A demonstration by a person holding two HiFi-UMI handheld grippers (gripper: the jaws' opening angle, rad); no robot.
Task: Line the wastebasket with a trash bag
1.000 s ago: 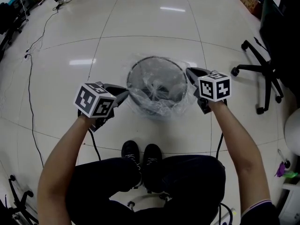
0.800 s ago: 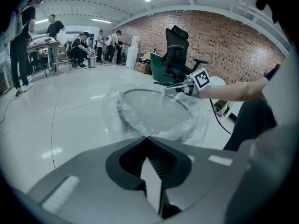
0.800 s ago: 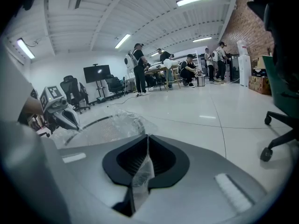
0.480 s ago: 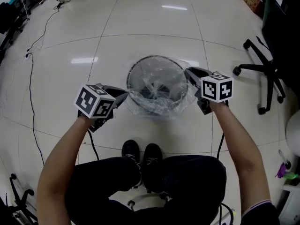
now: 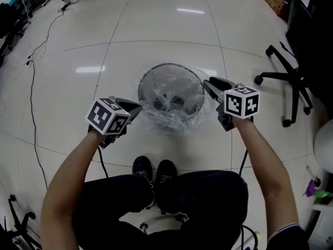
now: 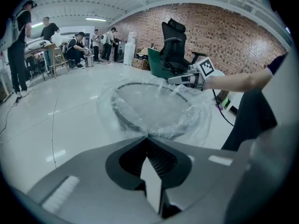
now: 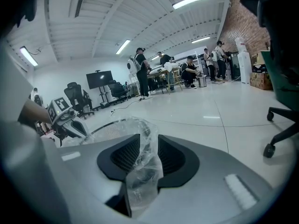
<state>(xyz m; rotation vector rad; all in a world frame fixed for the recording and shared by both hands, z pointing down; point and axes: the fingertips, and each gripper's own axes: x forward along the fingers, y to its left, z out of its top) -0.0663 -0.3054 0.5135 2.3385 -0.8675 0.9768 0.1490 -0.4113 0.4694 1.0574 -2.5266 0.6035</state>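
A round black mesh wastebasket [image 5: 142, 85] stands on the floor, with a clear trash bag [image 5: 169, 121] draped over its rim. My left gripper [image 5: 138, 107] is at the basket's near left. In the left gripper view it [image 6: 147, 137] is shut on the bag's edge [image 6: 154, 113], and the film runs straight out of its tips. My right gripper [image 5: 207, 83] is at the basket's right side. Its jaws [image 7: 148, 141] are opening, and a crumpled strip of the bag [image 7: 144, 171] lies loosely between them.
A black office chair [image 5: 291, 82] stands to the right of the basket. A cable [image 5: 33, 82] trails across the glossy tile floor on the left. The person's shoes [image 5: 156, 170] are just short of the basket. Several people stand far off in the room.
Both hands stay at the basket's sides. The right gripper's jaws look slightly more parted than before, and the bag's right edge sits looser.
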